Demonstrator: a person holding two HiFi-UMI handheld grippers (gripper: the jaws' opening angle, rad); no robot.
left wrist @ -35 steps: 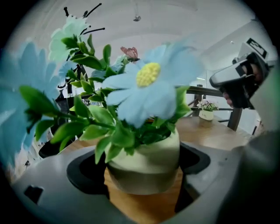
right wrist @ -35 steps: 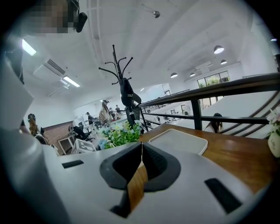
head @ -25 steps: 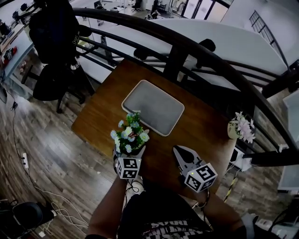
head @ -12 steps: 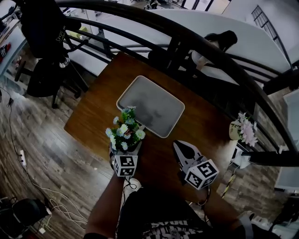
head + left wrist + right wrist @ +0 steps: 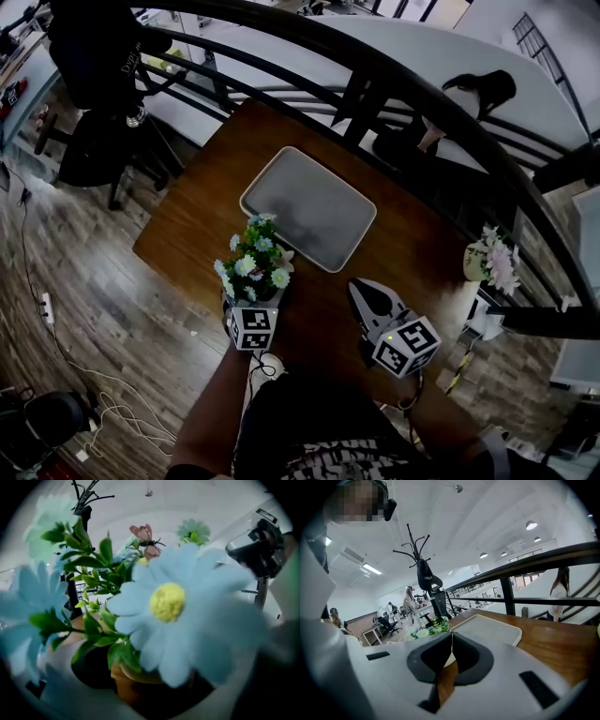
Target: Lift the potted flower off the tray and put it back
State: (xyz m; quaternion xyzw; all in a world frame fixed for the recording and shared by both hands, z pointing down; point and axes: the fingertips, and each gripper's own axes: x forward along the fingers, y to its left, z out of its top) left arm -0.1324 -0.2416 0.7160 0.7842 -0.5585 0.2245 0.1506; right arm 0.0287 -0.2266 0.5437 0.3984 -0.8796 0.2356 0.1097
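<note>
A black railing (image 5: 412, 89) curves past the far side of the wooden table (image 5: 394, 244). A second pot of pale pink flowers (image 5: 491, 261) stands at the table's right edge, well apart from both grippers. The potted flower (image 5: 255, 267) is off the tray, at the table's near left edge. Its terracotta pot sits between the jaws of the left gripper (image 5: 251, 311), which are clamped on it. In the left gripper view the blooms fill nearly the whole picture. Whether the pot touches the wood cannot be told. The right gripper (image 5: 364, 292) is just right of the plant, jaws together, tips touching, wood beyond them. The tray (image 5: 309, 202) lies farther in, mid-table — its grey bed shows from rim to rim.
</note>
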